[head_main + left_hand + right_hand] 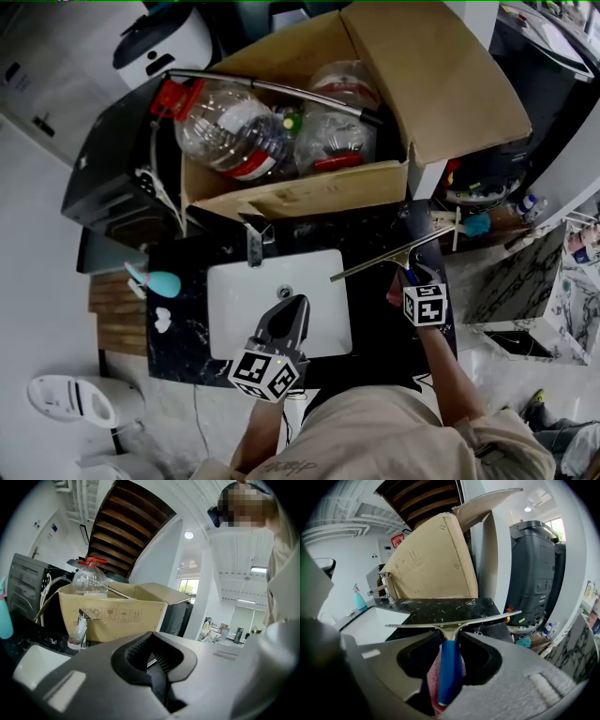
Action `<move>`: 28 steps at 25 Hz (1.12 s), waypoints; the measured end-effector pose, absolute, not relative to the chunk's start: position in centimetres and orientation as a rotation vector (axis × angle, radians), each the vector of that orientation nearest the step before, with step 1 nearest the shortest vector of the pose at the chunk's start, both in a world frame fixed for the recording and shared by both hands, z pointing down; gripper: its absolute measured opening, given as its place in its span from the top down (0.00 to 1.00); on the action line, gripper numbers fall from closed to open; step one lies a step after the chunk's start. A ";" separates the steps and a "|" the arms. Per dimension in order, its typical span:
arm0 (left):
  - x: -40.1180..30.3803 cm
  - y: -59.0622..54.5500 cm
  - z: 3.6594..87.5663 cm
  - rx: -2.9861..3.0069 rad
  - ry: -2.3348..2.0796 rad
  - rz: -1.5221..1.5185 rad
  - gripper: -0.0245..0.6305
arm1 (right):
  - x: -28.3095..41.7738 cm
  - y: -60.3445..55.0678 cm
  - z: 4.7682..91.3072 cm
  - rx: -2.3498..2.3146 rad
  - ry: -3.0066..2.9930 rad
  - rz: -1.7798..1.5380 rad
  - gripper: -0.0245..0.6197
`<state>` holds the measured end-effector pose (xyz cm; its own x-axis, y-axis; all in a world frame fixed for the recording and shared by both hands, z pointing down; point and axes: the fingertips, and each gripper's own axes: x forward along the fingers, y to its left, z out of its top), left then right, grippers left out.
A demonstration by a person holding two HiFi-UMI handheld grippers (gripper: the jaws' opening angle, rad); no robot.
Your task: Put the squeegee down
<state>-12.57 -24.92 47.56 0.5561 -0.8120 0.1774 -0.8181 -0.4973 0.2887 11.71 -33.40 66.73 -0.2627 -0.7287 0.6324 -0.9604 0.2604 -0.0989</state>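
The squeegee (pixel 394 256) has a long metal blade and a blue handle (pixel 450 667). Its blade lies over the black marble counter (pixel 375 234), just right of the white sink (pixel 234 291). My right gripper (pixel 405 281) (pixel 451 641) has the handle between its jaws, with a gap showing on each side of it, so the jaws stand open. A red mesh cloth (pixel 435 677) lies under the handle. My left gripper (pixel 296 303) (pixel 152 656) hovers over the sink, shut and holding nothing.
A cardboard box (pixel 309 192) with plastic bottles (pixel 225 127) and a metal rod stands behind the sink, close to the faucet (pixel 254 242). A teal spray bottle (pixel 155 279) lies on the counter's left end. A dark machine (pixel 534 573) stands right of the counter.
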 end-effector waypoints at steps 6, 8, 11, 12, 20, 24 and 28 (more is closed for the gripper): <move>-12.6 -24.6 47.1 2.468 -1.340 0.016 0.94 | 11.5 -32.2 63.9 1.500 -2.155 0.619 0.74; -12.6 -24.4 46.8 2.476 -1.344 0.006 0.94 | 11.3 -31.5 62.7 1.492 -2.191 0.616 0.75; -12.6 -24.2 46.3 2.489 -1.343 -0.008 0.94 | 11.3 -30.4 60.7 1.486 -2.239 0.603 0.75; -12.5 -24.2 46.2 2.493 -1.341 -0.011 0.94 | 11.3 -30.2 60.0 1.486 -2.254 0.596 0.75; -11.7 -24.0 45.1 2.542 -1.311 -0.025 0.94 | 10.7 -28.5 53.4 1.470 -2.413 0.519 0.82; -11.5 -24.0 43.9 2.574 -1.306 -0.045 0.94 | 10.3 -27.8 50.2 1.455 -2.478 0.438 0.85; -11.2 -24.2 41.9 2.620 -1.284 -0.073 0.94 | 9.7 -27.2 46.9 1.436 -2.548 0.362 0.87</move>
